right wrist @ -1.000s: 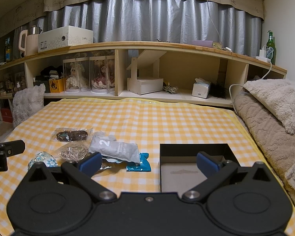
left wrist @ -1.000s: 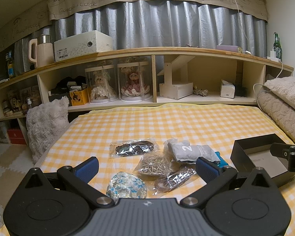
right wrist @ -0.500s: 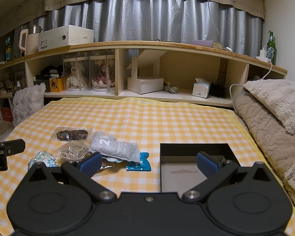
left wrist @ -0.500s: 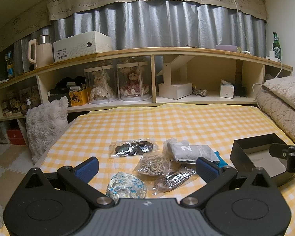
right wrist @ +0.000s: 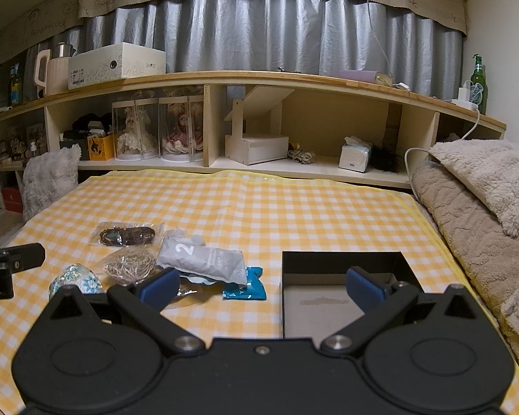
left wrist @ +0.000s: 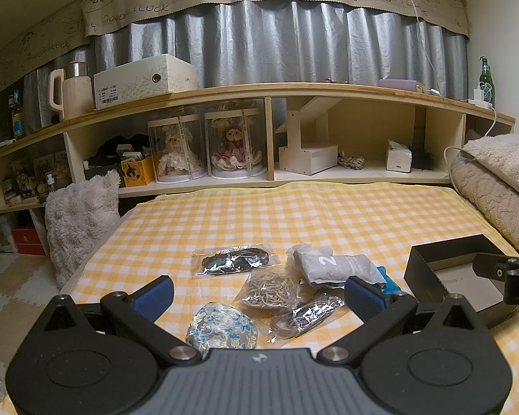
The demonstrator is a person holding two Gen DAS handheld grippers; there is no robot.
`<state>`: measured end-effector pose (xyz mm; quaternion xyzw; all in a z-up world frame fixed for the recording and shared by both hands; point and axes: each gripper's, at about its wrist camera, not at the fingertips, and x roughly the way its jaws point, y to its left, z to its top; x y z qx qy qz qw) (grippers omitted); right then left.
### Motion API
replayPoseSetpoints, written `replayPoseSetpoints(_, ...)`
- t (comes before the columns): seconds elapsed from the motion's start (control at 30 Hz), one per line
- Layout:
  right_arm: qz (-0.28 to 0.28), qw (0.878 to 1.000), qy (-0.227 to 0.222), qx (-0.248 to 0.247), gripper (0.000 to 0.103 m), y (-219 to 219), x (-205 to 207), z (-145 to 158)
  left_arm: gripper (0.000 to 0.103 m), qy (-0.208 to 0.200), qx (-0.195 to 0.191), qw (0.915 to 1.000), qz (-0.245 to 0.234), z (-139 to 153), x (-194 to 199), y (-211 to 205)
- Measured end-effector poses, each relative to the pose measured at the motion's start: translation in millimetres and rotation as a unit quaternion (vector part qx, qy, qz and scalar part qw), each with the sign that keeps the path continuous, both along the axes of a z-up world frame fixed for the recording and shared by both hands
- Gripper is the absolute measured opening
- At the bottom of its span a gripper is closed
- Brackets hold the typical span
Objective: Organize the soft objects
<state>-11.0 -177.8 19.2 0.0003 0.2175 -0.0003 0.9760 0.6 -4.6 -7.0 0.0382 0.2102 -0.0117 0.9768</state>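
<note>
On the yellow checked cloth lies a cluster of soft items: a floral pouch (left wrist: pixel 221 326) (right wrist: pixel 75 278), a clear bag of dark cord (left wrist: pixel 235 260) (right wrist: pixel 127 235), a bag of beige string (left wrist: pixel 271 288) (right wrist: pixel 131 265), a bag of brown cord (left wrist: pixel 306 314), a grey pack marked 2 (left wrist: pixel 339 268) (right wrist: pixel 200 259) and a blue packet (right wrist: pixel 245 288). An open black box (left wrist: pixel 446 269) (right wrist: pixel 342 294) sits to their right. My left gripper (left wrist: pixel 257 294) hangs open just before the cluster. My right gripper (right wrist: pixel 263 285) is open in front of the box's left edge.
A wooden shelf unit (left wrist: pixel 294 131) with doll cases, boxes and a tissue pack runs along the back. A fluffy grey cushion (left wrist: pixel 81 214) leans at the left edge. Beige blankets (right wrist: pixel 481 214) pile up on the right. A green bottle (right wrist: pixel 478 84) stands on the shelf top.
</note>
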Motion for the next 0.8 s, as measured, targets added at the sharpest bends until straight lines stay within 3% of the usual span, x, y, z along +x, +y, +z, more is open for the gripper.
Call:
replayPoseSetpoints(0.6,0.0,1.0,0.001,-0.001,0.103,0.5,0.2,-0.6,0.103,0.001,-0.004,1.0,-0.006,-0.3,2.4,-2.4)
replayPoseSetpoints(0.8,0.0,1.0,-0.004,-0.003,0.103,1.6,1.8,1.1,0.103,-0.017,-0.005,0.9998,-0.006,7.0,4.6,-6.1)
